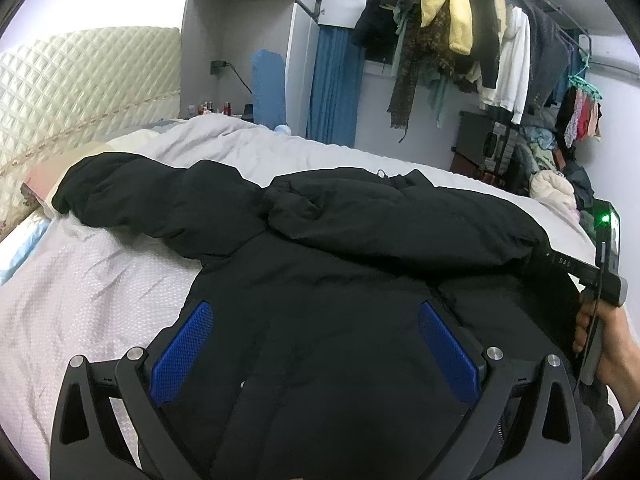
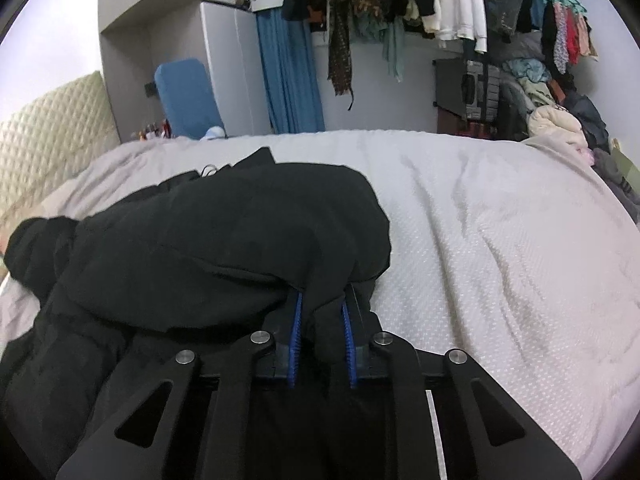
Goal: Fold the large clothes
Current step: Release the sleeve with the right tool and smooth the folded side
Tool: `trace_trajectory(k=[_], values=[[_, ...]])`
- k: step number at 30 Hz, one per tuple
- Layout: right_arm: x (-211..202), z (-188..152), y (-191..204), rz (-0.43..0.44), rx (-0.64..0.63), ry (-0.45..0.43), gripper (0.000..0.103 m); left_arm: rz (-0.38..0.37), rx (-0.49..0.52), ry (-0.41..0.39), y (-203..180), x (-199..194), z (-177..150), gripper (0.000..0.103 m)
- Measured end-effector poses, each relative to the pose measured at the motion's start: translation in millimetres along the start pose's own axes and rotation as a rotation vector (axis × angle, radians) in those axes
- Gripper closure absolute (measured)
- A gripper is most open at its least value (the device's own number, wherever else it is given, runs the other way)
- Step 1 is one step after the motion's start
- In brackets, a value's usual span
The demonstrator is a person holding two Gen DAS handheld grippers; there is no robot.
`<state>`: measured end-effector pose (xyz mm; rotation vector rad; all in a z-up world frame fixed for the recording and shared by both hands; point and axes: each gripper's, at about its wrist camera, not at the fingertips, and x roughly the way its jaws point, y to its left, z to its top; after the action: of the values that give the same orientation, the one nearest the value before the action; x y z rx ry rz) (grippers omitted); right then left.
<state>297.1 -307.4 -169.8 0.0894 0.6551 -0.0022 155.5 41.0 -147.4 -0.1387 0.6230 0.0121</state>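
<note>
Padded black jacket lay spread on the bed's pale grey cover, one sleeve stretched toward the quilted cream headboard, the other folded across the body. The right gripper was clenched on a fold of jacket fabric, blue pads pressing it from both sides. The left gripper hovered over the jacket's lower part with jaws spread wide, gripping nothing. Clothes hung on a rack beyond the bed.
</note>
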Motion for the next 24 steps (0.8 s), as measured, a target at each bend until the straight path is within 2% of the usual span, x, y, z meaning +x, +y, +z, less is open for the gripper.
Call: trace_trajectory(k=[6,11,15,21,23,24], values=[[5,-2,-14,-0.040,0.092,0.008,0.088,0.016,0.010,-0.006,-2,-1,-1,0.000],[8,-5,-23,-0.076,0.131,0.015,0.088,0.033,0.043,-0.032,-9,-7,-2,0.000],[5,-5,-26,-0.083,0.138,0.031,0.087,0.036,0.039,-0.021,-8,-8,-3,0.000],[-19,0,-18,-0.072,0.112,0.048,0.069,0.031,0.026,-0.024,-4,-13,-2,0.000],[-33,4,-13,-0.051,0.101,0.038,0.058,0.032,0.028,-0.031,-4,-15,-2,0.000],[-43,5,-10,-0.039,0.089,0.024,0.050,0.034,0.029,-0.036,-4,-17,-1,0.000]])
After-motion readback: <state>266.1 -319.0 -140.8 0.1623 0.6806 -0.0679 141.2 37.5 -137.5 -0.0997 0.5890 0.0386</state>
